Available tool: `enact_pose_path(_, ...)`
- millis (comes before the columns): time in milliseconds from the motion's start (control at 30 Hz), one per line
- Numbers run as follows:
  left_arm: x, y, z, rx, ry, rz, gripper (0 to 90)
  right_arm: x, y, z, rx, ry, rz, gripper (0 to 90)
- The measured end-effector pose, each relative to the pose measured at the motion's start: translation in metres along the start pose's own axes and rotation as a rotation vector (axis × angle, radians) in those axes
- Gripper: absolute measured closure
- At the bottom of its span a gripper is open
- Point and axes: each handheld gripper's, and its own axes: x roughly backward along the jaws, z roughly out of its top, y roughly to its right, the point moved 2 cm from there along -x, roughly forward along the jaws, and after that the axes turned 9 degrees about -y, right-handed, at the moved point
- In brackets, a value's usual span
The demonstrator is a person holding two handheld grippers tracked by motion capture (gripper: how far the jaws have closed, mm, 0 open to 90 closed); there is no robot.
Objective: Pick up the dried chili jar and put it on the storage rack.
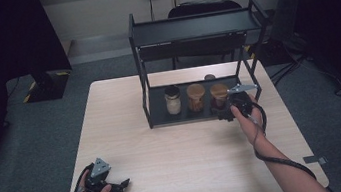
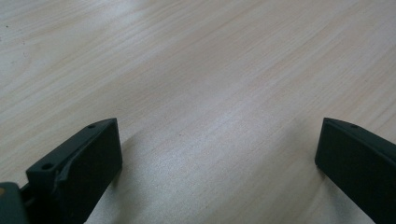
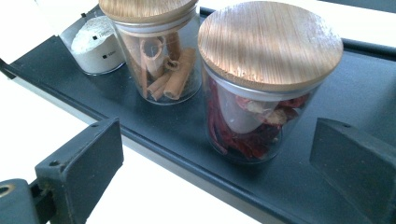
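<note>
Three glass jars stand in a row on the lower shelf of a black rack [image 1: 158, 119]. The right jar [image 3: 261, 84], with a wooden lid, holds red dried chillies [image 1: 219, 95]. The middle jar [image 3: 156, 51] holds cinnamon sticks [image 1: 196, 97]. The left jar [image 3: 95, 44] holds white powder [image 1: 173, 99]. My right gripper [image 3: 215, 163] is open just in front of the chilli jar, its jaws standing wide on either side of it, with nothing gripped [image 1: 226, 113]. My left gripper [image 2: 217, 158] rests open over bare table near the front left corner [image 1: 120, 186].
The rack's empty upper shelf [image 1: 194, 26] overhangs the jars. A black chair [image 1: 204, 8] stands behind the table. The light wooden table [image 1: 182, 155] has free room between the rack and the front edge. A cable [image 1: 268, 155] trails along the right forearm.
</note>
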Motion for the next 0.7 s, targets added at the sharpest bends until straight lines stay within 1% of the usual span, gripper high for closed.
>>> enact_pose_path(200, 0.000, 0.000, 0.000, 0.000, 0.000, 0.000, 0.1, 0.002, -0.001, -0.004, 0.009, -0.003, 0.005, 1.5)
enact_pose_path(467, 0.000, 0.000, 0.000, 0.000, 0.000, 0.000, 0.1, 0.006, -0.003, -0.010, 0.004, -0.002, 0.015, 1.5)
enact_pose_path(700, 0.000, 0.000, 0.000, 0.000, 0.000, 0.000, 0.1, 0.009, -0.008, -0.012, -0.002, 0.002, 0.026, 1.4)
